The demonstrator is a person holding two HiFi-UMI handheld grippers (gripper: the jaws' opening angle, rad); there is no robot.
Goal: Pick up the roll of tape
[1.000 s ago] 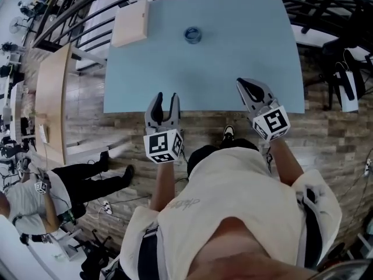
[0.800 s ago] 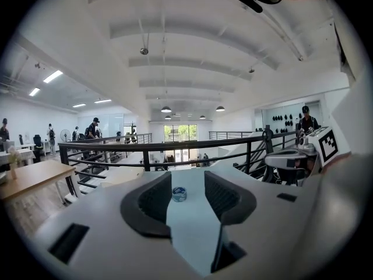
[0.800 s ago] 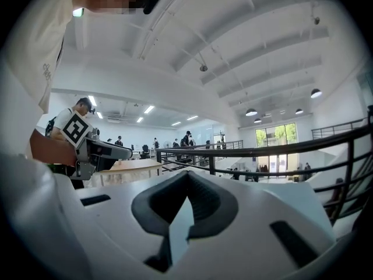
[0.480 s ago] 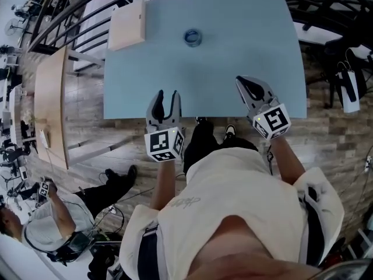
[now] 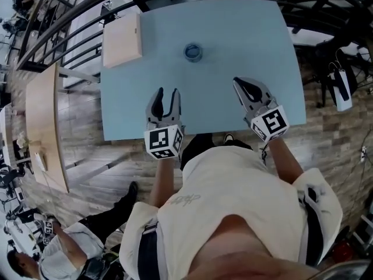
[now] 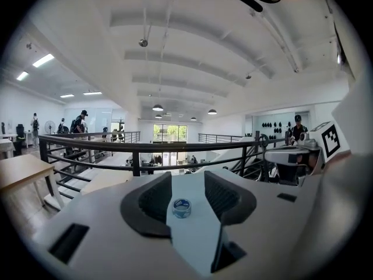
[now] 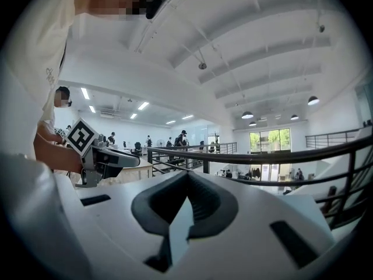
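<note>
Left gripper (image 5: 166, 92) is hovering over the near edge of the blue table (image 5: 250, 34), its jaws standing well apart and gripping nothing. Right gripper (image 5: 237, 81) is hanging at its 3 o'clock, tips pressed together, holding nothing either. The roll of tape (image 5: 193, 52) is lying flat on the table, well apart from both: 1 o'clock from the left gripper, 11 o'clock from the right. A wooden board (image 5: 122, 37) is sitting at the table's 10 o'clock corner.
</note>
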